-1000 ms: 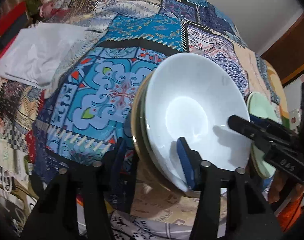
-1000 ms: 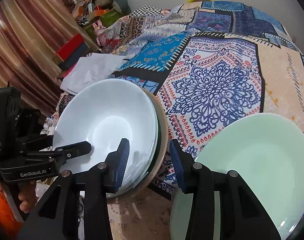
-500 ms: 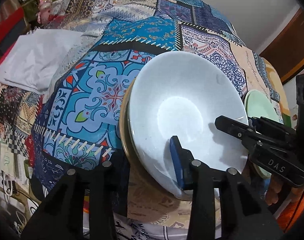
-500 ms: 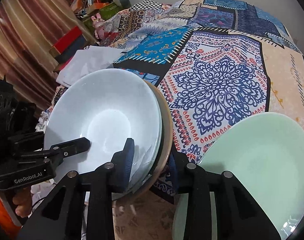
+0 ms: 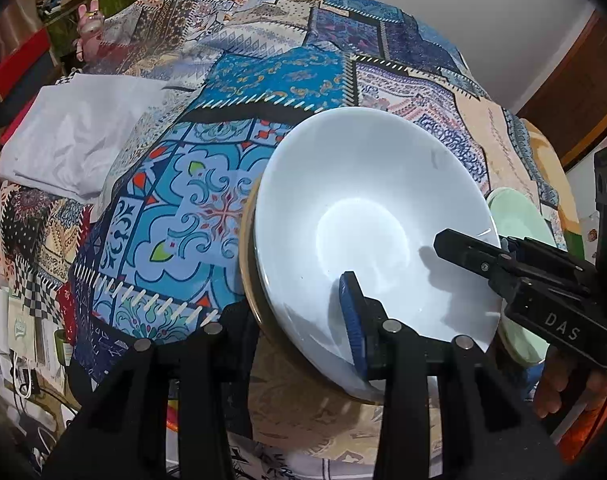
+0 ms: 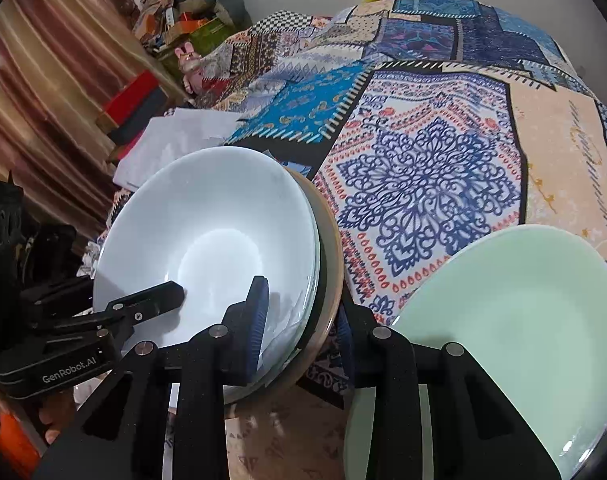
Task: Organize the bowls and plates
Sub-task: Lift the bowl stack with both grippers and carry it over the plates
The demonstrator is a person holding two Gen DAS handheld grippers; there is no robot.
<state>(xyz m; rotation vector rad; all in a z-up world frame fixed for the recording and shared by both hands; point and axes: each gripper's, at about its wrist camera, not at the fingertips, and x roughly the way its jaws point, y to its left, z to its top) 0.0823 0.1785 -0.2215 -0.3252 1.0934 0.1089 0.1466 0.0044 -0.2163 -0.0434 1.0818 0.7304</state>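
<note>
A stack of dishes, a white bowl (image 5: 363, 216) on top and a tan-rimmed dish (image 5: 250, 280) beneath, is held tilted above the patterned bedspread (image 5: 175, 208). My left gripper (image 5: 299, 320) is shut on the stack's near rim, one blue pad inside the bowl and the other finger behind the stack. My right gripper (image 6: 303, 320) is shut on the stack's rim from the other side; the bowl (image 6: 207, 248) shows in the right wrist view. A pale green plate (image 6: 503, 344) lies on the bed to the right, also visible in the left wrist view (image 5: 519, 224).
A folded white cloth (image 5: 71, 136) lies on the bed at the left. Boxes and clutter (image 6: 175, 12) stand beyond the bed's far left corner. A striped curtain (image 6: 31, 100) hangs at the left. A wooden door (image 5: 575, 92) is at the right.
Both grippers closed on the stack's rim and the stack tilted up. Both views shifted slightly toward the bed.
</note>
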